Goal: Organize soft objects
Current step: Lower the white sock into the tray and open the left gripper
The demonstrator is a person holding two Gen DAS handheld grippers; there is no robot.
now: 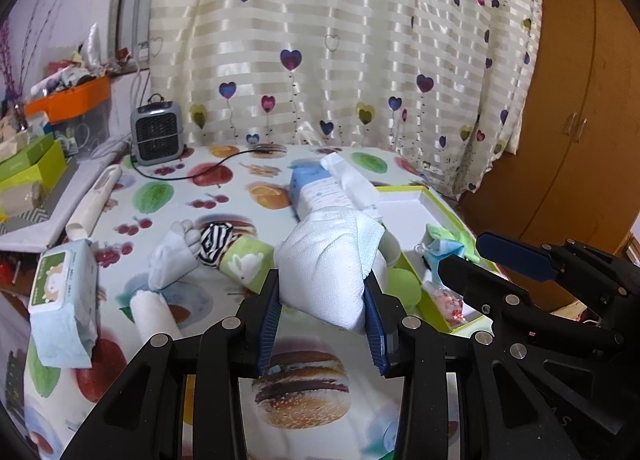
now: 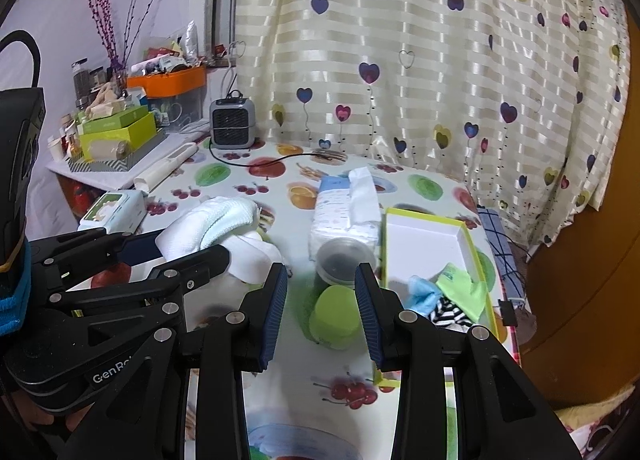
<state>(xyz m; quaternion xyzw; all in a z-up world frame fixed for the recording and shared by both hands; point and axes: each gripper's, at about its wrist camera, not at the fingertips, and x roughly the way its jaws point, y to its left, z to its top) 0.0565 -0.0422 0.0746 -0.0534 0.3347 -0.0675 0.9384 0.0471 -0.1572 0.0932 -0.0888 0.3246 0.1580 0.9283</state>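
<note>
Your left tongs (image 1: 324,300) grip the white cloth bundle (image 1: 332,260) above the tabletop (image 1: 168,196); right tongs (image 2: 322,304) stand open, empty. Carry it right, over the box (image 1: 408,208), before releasing.

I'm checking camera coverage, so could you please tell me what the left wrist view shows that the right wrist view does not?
Only the left wrist view shows the loose socks on the tablecloth and the left claw pinching the white cloth head-on. Only the right wrist view shows the green cup between the empty right claw's fingers and the dark jar. Both show the heater, tissue pack and white box.
</note>
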